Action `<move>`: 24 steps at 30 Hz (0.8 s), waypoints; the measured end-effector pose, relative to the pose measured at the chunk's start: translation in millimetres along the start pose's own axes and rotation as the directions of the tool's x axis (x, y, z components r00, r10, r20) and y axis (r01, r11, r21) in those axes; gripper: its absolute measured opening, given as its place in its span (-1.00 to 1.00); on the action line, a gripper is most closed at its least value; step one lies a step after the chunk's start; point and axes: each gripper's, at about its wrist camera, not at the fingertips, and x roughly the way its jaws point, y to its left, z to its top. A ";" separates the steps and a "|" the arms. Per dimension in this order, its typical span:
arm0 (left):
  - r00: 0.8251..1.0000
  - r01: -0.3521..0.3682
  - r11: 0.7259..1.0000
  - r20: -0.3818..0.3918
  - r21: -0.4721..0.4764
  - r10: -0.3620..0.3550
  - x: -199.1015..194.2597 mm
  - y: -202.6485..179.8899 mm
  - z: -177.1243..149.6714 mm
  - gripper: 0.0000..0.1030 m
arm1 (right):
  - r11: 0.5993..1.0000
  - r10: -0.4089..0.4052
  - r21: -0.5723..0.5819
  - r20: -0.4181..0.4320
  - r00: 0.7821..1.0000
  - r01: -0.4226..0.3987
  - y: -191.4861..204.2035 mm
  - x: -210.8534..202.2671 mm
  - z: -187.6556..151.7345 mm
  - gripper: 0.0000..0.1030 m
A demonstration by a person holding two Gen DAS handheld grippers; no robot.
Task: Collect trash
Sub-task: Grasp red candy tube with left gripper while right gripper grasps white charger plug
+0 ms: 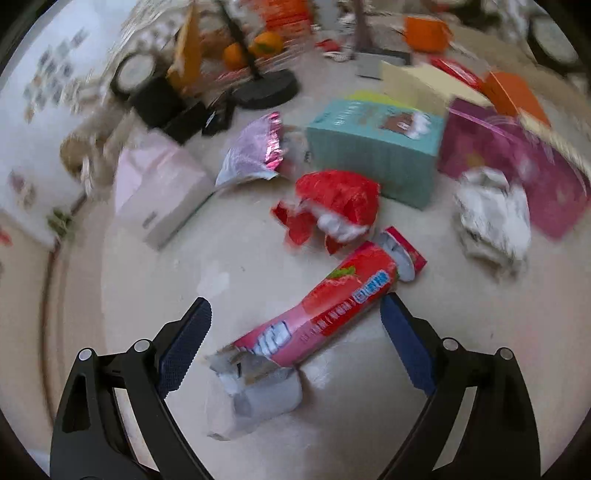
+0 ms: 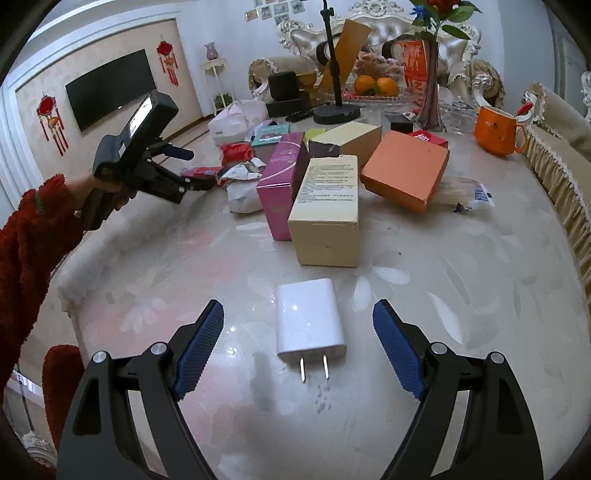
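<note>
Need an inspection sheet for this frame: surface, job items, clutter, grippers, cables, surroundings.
Surface: glossy pale marble table, crowded at the far side.
Job's things: torn pink snack wrapper, crumpled red wrapper, crumpled white paper, silver foil bag.
Clutter: teal box, cream box, orange box, white plug charger, orange mug.
Grippers: left gripper open around the pink wrapper; right gripper open around the charger.
Cables: nothing seen.
Surroundings: wall television, ornate sofa.
</note>
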 end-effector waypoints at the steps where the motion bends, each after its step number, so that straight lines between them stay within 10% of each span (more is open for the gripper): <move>1: 1.000 0.015 0.999 -0.009 -0.043 -0.015 1.3 3.6 -0.7 0.76 | 1.000 -0.004 -0.002 -0.001 1.000 0.004 0.0 2.6 1.6 0.53; 6: 0.997 0.073 0.989 -0.018 -0.132 -0.076 -1.0 12.7 -11.5 0.72 | 0.998 -0.052 -0.042 -0.013 0.999 0.052 0.9 11.5 1.4 0.53; 11: 0.979 0.198 0.975 -0.029 -0.103 -0.202 -10.1 5.8 -11.5 -0.18 | 0.997 -0.055 -0.048 -0.026 0.998 0.054 1.8 16.8 -5.2 0.53; 19: 0.993 0.116 0.993 -0.019 -0.008 -0.116 -13.4 -11.9 -11.4 0.00 | 0.997 -0.060 -0.049 -0.029 0.998 0.058 -0.4 16.8 -4.9 0.53; 24: 0.991 0.133 0.990 0.003 -0.048 -0.133 -12.6 -13.3 -8.0 -0.29 | 0.996 -0.066 -0.059 -0.044 0.997 0.064 -0.6 21.7 -2.5 0.53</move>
